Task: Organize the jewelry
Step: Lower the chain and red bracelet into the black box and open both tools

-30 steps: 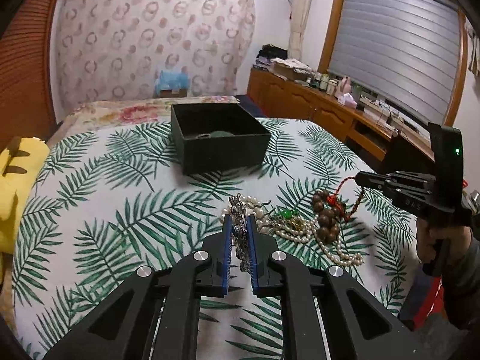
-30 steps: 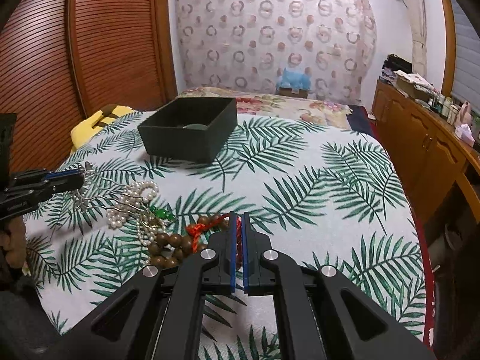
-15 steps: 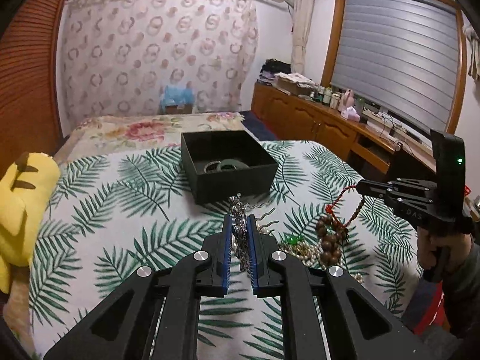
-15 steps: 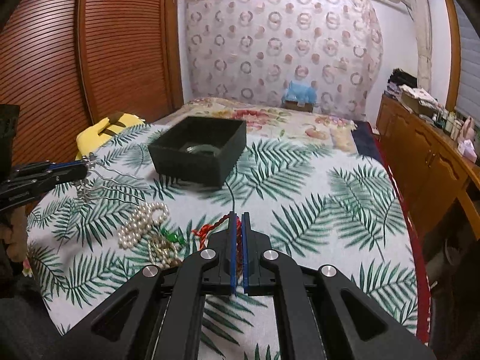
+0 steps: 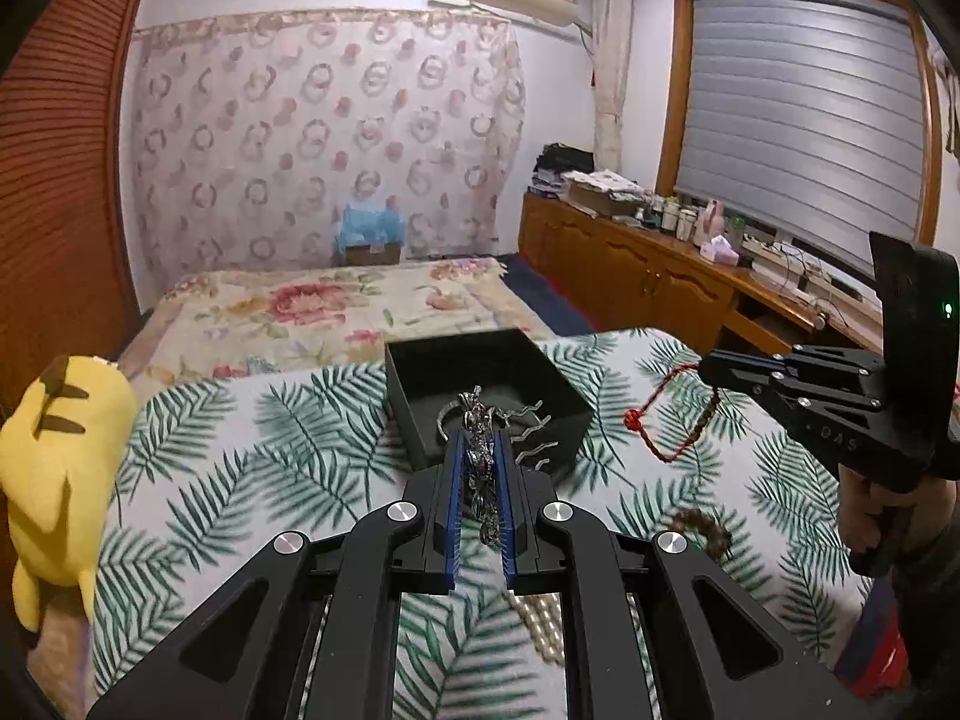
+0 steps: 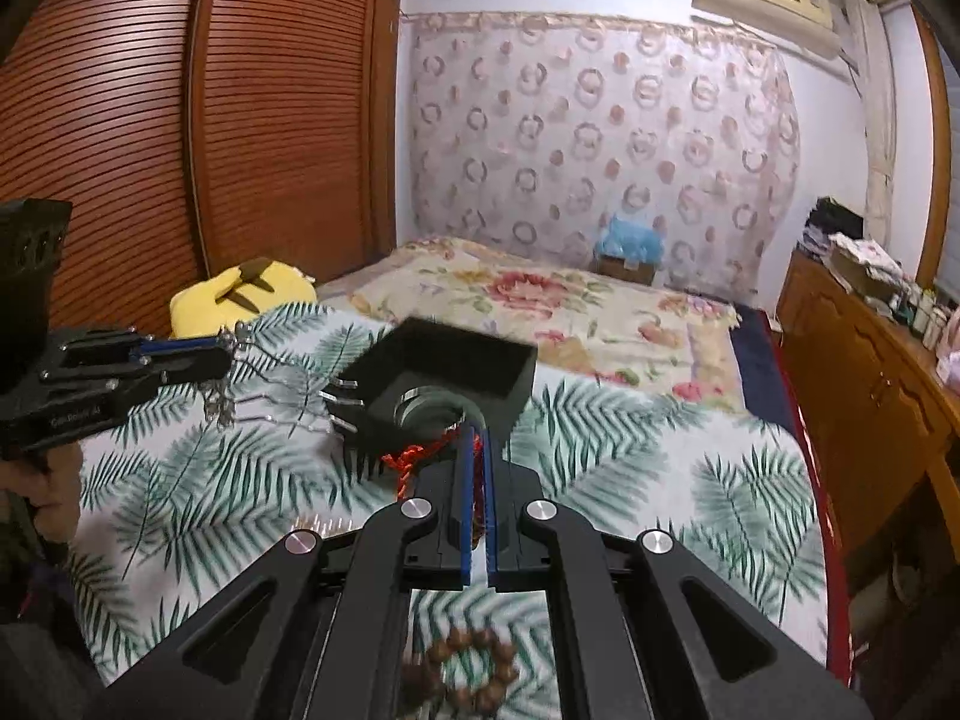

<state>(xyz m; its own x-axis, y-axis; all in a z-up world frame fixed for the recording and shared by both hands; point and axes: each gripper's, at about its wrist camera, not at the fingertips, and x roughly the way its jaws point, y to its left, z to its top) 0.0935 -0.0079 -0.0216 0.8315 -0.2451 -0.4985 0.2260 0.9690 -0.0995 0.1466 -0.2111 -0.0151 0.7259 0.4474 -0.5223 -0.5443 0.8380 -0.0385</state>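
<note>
My left gripper (image 5: 481,443) is shut on a silver metal chain piece (image 5: 480,420) with wavy prongs, held in the air before the black open box (image 5: 540,378). My right gripper (image 6: 477,438) is shut on the red cord (image 6: 414,457) of a brown wooden bead bracelet (image 6: 474,669), whose beads hang below it. The box (image 6: 516,384) holds a green bangle (image 6: 429,405). In the left wrist view the right gripper (image 5: 711,363) holds the red cord (image 5: 651,429), with beads (image 5: 699,528) hanging. In the right wrist view the left gripper (image 6: 225,345) carries the silver piece (image 6: 276,384).
A palm-leaf sheet (image 5: 252,456) covers the bed. White pearls (image 5: 543,618) lie on it under the left gripper. A yellow plush toy (image 5: 60,462) sits at the left edge. A wooden cabinet (image 5: 648,276) with clutter runs along the right wall. A slatted wooden wardrobe (image 6: 120,138) stands left.
Both grippers have risen from the jewelry pile, each lifting its piece, and moved toward the black box. The bead bracelet left the bed and now hangs from the right gripper.
</note>
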